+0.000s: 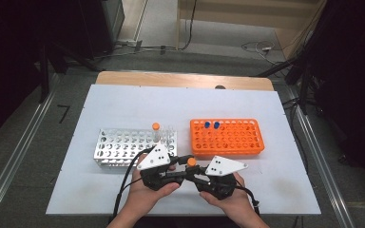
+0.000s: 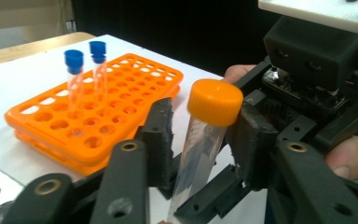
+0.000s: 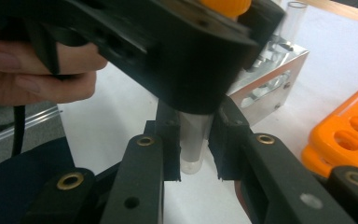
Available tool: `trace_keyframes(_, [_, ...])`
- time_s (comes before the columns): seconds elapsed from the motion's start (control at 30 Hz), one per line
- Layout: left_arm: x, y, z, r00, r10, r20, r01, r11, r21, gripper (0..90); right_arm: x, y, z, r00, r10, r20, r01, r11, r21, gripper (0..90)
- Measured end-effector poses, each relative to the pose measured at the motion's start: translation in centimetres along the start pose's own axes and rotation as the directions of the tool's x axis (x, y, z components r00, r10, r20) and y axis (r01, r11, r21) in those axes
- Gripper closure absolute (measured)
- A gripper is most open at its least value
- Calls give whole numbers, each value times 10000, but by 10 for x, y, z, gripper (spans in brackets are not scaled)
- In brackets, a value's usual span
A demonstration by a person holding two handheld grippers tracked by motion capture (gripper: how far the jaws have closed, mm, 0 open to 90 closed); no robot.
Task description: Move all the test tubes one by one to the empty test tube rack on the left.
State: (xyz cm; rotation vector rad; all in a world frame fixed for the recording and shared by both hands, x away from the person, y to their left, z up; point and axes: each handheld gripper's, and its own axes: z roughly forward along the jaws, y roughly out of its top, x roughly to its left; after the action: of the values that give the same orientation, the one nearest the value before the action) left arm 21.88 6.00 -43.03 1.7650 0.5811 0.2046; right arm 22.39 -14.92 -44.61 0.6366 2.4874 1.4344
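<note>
A clear tube with an orange cap (image 2: 214, 102) stands tilted between both grippers near the white table (image 1: 123, 99) front edge, at six o'clock from the orange rack (image 1: 227, 137). The right gripper (image 3: 193, 149) clamps its lower end; the left gripper (image 2: 200, 140) has its jaws around the upper part just under the cap, whether pressing cannot be told. At ten o'clock sits the metal rack (image 1: 123, 147).

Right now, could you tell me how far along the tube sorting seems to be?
Done: two blue-capped clear tubes stand in the orange plastic rack. In hand: both hand-held grippers grip an orange-capped clear tube. Left: another orange-capped tube waits in the silver metal rack.
</note>
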Motion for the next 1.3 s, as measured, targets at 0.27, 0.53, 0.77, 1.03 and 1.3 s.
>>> trace_keyframes(0.27, [-1,1,-1,9997,223,-78,-223,9997,-23,710,0,0,-1,10000,20,-54,-20,10000,-28,726])
trace_keyframes(0.53, [0,2,-3,9998,154,-155,-156,9997,-161,711,-2,0,-3,10000,33,-63,-35,9998,-184,709])
trace_keyframes(0.77, [3,4,-8,9992,76,-405,-89,9995,-318,711,-12,-1,-9,9993,370,-109,-373,9990,-265,662])
trace_keyframes(1.03, [10,7,-20,9971,-91,-761,44,9981,-617,712,-19,-4,-14,9985,517,-198,-523,9982,-302,595])
trace_keyframes(1.3, [18,9,-32,9930,-148,-1174,55,9969,-789,713,-33,-10,-28,9962,835,-257,-849,9946,-591,430])
